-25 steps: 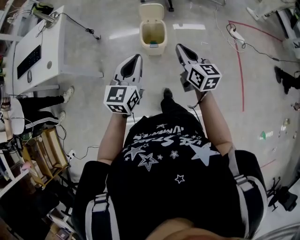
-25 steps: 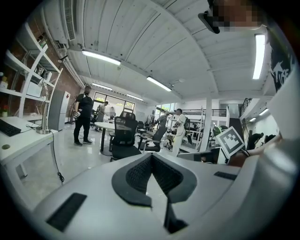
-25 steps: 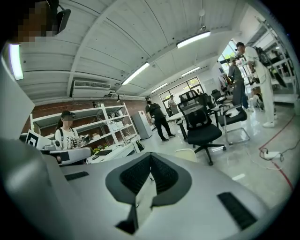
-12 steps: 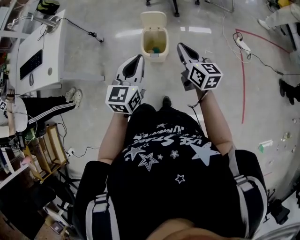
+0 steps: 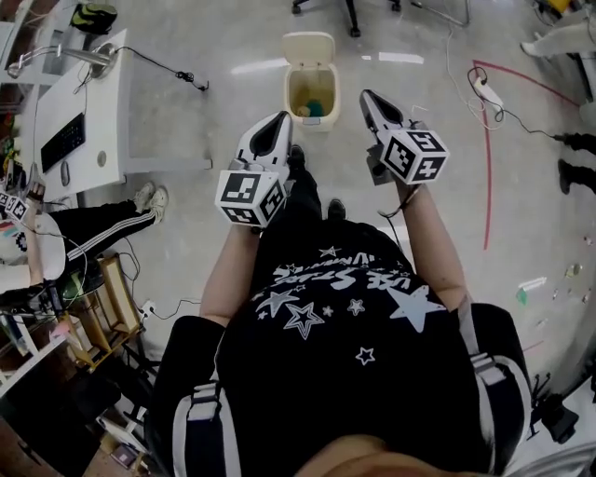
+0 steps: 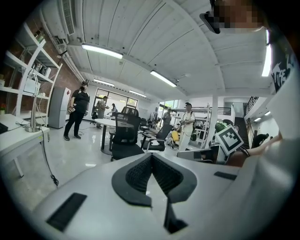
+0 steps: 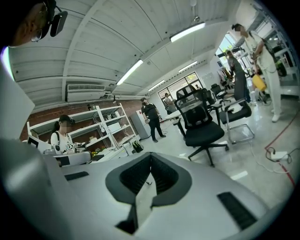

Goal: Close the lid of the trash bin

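In the head view a cream trash bin (image 5: 310, 91) stands on the floor straight ahead. Its lid (image 5: 308, 47) is tipped up and back, and coloured rubbish shows inside. My left gripper (image 5: 278, 117) is held just near-left of the bin, shut and empty. My right gripper (image 5: 365, 95) is level with the bin's right side, shut with nothing in it. Both are apart from the bin. The left gripper view shows its jaws (image 6: 151, 157) pressed together, and the right gripper view shows the same (image 7: 151, 155). Both look out across the room, and the bin is in neither.
A white desk (image 5: 84, 112) with a keyboard stands at the left, with a seated person's legs (image 5: 93, 228) beside it. A chair base (image 5: 349, 14) is behind the bin. A power strip and cable (image 5: 480, 86) and a red floor line (image 5: 485, 168) lie at the right.
The person has stepped forward, and the bin has come nearer, now level with the gripper tips. Both grippers stay shut and held out in front.
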The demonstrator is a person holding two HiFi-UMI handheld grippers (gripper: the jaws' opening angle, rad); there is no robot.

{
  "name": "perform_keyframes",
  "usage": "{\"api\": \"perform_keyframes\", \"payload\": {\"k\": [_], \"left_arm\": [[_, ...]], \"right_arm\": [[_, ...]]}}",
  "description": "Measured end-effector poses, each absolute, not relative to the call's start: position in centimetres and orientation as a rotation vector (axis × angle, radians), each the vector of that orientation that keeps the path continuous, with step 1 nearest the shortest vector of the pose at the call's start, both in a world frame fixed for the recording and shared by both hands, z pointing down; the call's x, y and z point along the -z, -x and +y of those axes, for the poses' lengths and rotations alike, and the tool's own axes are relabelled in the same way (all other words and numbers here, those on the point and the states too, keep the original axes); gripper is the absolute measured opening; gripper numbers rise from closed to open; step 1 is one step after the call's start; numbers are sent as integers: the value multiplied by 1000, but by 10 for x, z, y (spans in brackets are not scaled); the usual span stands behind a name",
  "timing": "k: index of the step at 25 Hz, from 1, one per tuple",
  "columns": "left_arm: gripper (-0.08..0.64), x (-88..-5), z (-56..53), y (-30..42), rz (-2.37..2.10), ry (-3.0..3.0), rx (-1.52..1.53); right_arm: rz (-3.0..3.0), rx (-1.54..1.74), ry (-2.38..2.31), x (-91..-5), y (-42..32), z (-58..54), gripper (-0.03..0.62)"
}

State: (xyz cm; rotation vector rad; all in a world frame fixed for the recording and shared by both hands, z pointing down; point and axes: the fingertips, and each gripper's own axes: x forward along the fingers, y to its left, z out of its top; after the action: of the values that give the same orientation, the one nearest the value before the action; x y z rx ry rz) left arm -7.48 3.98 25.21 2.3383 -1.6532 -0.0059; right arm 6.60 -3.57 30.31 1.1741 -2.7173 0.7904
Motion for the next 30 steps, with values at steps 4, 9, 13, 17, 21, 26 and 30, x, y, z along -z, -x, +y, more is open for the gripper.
{"api": "perform_keyframes", "payload": {"k": [4,9,13,17,21,26,30], "left_arm": [[11,-253,5,86,-1618,-2365,3],[11,-261,-49,104,-1558,-2383,-5],[11,-269,-87,121,-1507,-2390,-18],[11,-276,-121,137,-1461,-2379,-24],[11,-288,-145,152,-1406,-2385,-38],[11,-302,-169,171,-1356,-2385,-44],[11,-312,-189,179,-1341,-2388,-58]], "right_arm": [[-2688,-779,-1227,-301,-64,-61,8],[-2633,-804,-1286,-316,-55,-108,8],[-2591,-826,-1321,-325,-38,-142,8],[-2556,-829,-1358,-323,-23,-170,8],[-2501,-862,-1391,-338,-12,-186,8],[-2465,-875,-1431,-343,11,-203,8],[-2441,-886,-1443,-349,21,-217,8]]}}
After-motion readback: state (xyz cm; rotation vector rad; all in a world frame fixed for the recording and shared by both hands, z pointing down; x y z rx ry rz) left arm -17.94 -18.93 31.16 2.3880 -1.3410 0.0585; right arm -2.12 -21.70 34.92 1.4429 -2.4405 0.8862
